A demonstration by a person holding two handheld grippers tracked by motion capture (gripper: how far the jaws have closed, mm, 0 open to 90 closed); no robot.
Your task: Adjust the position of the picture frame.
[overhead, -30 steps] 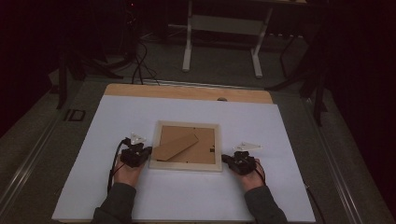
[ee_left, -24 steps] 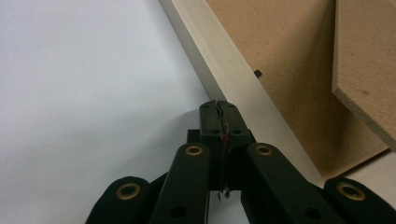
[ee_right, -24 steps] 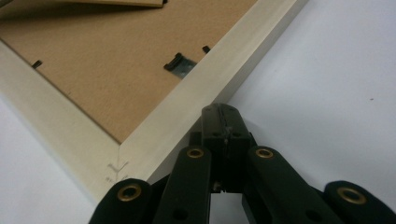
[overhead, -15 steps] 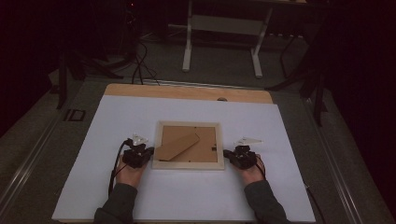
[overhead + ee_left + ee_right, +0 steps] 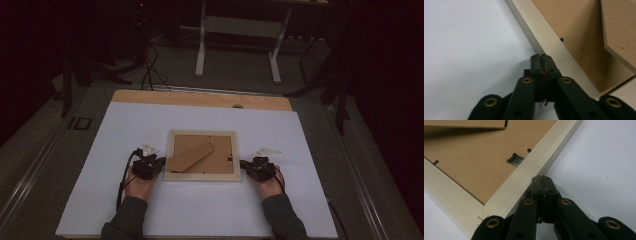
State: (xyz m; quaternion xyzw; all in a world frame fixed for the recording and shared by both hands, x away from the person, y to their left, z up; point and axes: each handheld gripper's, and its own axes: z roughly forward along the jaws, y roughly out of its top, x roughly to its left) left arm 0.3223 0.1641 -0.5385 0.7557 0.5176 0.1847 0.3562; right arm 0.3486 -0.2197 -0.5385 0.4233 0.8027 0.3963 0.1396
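A pale wooden picture frame (image 5: 202, 133) lies face down on the white table top (image 5: 125, 130), brown backing board up, with its cardboard stand (image 5: 190, 156) folded across it. My left gripper (image 5: 161, 163) is shut with nothing in it. In the left gripper view its tips (image 5: 541, 56) rest against the outer side of the frame's rail (image 5: 549, 42). My right gripper (image 5: 243, 165) is shut too and holds nothing. In the right gripper view its tips (image 5: 541, 178) touch the frame's rail (image 5: 519, 182) near a corner. A small metal hanger clip (image 5: 514, 160) sits on the backing board.
A bare wooden strip (image 5: 200, 99) runs along the table's far edge. Beyond it are a dark floor, cables (image 5: 150, 70) and a white stand's legs (image 5: 201, 55). A person's sleeved forearms (image 5: 125, 225) come in at the bottom.
My right gripper has edged left and slightly away from me, up to the frame's right edge. The left gripper and the frame have hardly moved.
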